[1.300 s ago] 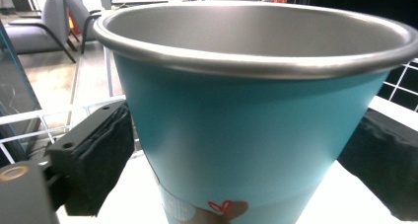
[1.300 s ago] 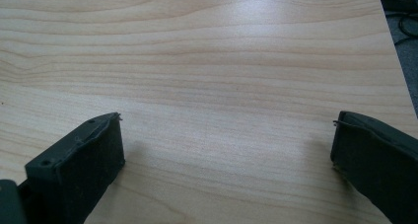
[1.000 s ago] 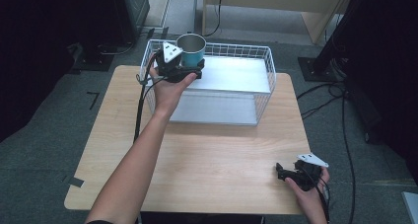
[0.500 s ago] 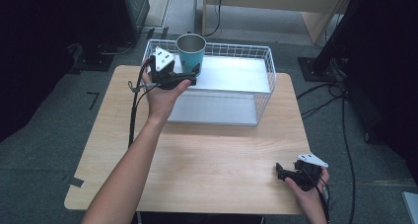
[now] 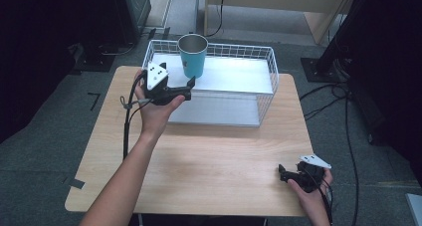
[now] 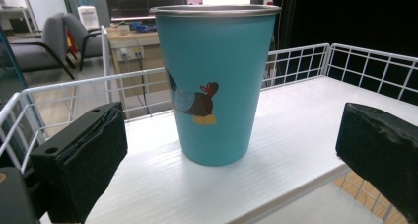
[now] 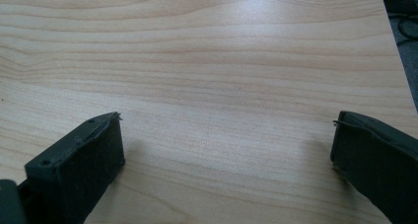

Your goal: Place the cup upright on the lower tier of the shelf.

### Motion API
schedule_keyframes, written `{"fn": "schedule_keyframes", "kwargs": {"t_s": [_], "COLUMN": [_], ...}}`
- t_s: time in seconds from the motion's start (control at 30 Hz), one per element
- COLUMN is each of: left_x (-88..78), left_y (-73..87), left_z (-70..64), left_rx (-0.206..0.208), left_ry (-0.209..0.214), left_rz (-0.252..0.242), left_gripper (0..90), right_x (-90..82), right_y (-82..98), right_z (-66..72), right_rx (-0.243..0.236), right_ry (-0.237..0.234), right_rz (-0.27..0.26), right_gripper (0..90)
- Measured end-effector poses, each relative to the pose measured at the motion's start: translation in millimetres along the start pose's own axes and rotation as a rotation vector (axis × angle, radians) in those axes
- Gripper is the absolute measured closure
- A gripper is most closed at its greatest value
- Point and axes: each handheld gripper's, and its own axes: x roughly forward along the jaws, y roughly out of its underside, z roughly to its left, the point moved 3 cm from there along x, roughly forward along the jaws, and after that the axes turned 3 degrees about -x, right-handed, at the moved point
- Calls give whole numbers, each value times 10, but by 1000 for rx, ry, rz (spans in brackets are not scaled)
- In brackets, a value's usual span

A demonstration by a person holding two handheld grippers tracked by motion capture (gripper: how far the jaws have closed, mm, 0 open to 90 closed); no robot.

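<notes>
From above, we are looking at one teal metal cup [image 5: 192, 55] standing upright on the white shelf of a wire basket [image 5: 266, 76], with our left gripper [image 5: 189, 88] just short of it. In the left gripper view, jaws are gaping wide around the cup [image 6: 214, 81]; it looks light, rigid and smooth-sided, best gripped mid-wall. In the right gripper view, our right gripper [image 7: 226, 155] is resting wide open on the one wooden table [image 7: 222, 56].

cup [image 5: 192, 54] stands on the shelf [image 5: 234, 76] inside the wire basket [image 5: 266, 81], at the table's [image 5: 199, 161] far edge
</notes>
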Motion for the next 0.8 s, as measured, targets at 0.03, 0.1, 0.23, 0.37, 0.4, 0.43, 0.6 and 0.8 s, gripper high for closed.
{"fn": "schedule_keyframes", "kwargs": {"t_s": [0.03,0.1,0.23,0.37,0.4,0.43,0.6,0.8], "left_x": [-27,-86,-170,-257,-297,-297,-394,-524], "left_y": [10,41,121,198,229,229,302,383], "left_z": [-3,-7,-16,-32,-38,-38,-28,-7], "left_rx": [3,8,14,16,22,22,33,32], "left_ry": [-3,-5,-5,-1,-7,-7,-17,-28], "left_rz": [-3,-8,-1,1,0,0,7,7], "left_gripper": [0,0,0,0,0,0,0,0], "right_x": [0,0,0,0,0,0,1,1], "right_y": [0,0,0,0,0,0,0,0], "right_z": [0,0,0,1,0,0,-1,0], "right_rx": [0,0,0,0,-1,-1,-2,0], "right_ry": [0,0,0,0,0,0,1,1], "right_rz": [0,0,0,0,0,0,-1,-1], "right_gripper": [0,0,0,0,0,0,0,0]}}
